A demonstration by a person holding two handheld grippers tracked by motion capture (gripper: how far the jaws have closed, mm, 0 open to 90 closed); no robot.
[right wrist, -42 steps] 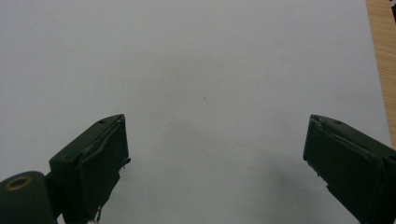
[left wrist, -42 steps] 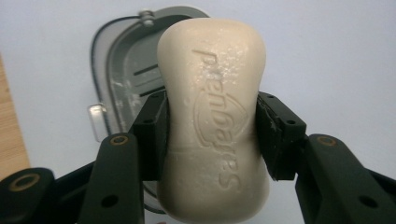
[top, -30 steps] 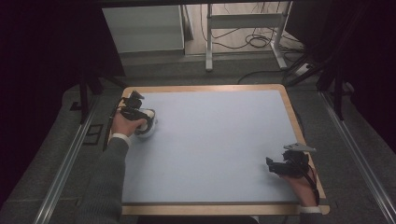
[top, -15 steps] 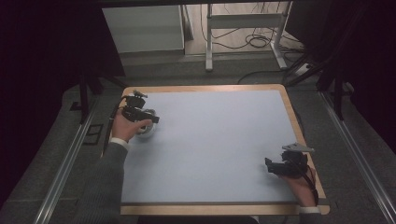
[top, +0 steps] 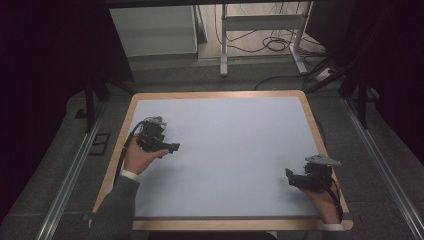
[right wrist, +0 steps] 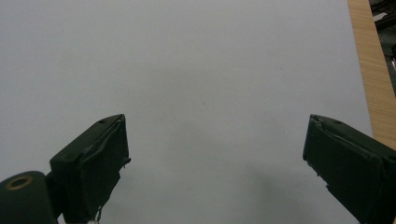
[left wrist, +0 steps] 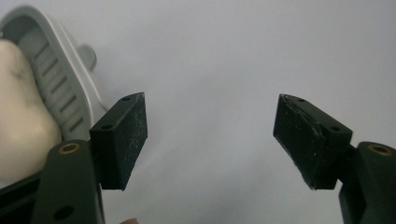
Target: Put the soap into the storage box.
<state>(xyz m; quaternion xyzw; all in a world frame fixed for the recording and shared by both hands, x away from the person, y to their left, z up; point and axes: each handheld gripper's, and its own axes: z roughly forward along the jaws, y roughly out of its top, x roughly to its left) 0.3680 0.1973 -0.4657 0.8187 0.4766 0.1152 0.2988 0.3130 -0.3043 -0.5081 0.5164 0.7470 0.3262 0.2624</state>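
Opening: the left gripper (top: 172, 148) has just spread its jaws wide; nothing sits between them, only bare table surface in the left gripper view.
Left gripper (left wrist: 210, 140): released, held over the left part of the table, pointing toward the middle.
Soap dish (left wrist: 60, 84): a grey slotted dish at the upper left of the left gripper view, just beside the left jaw, resting on the table.
Soap (left wrist: 21, 112): a pale cream bar lying in the dish.
Right gripper (top: 290, 176): jaws apart and empty, at the near right corner of the table.
Right gripper (right wrist: 215, 158): bare surface between the jaws.
Table (top: 240, 150): pale blue-grey top with a wooden rim.
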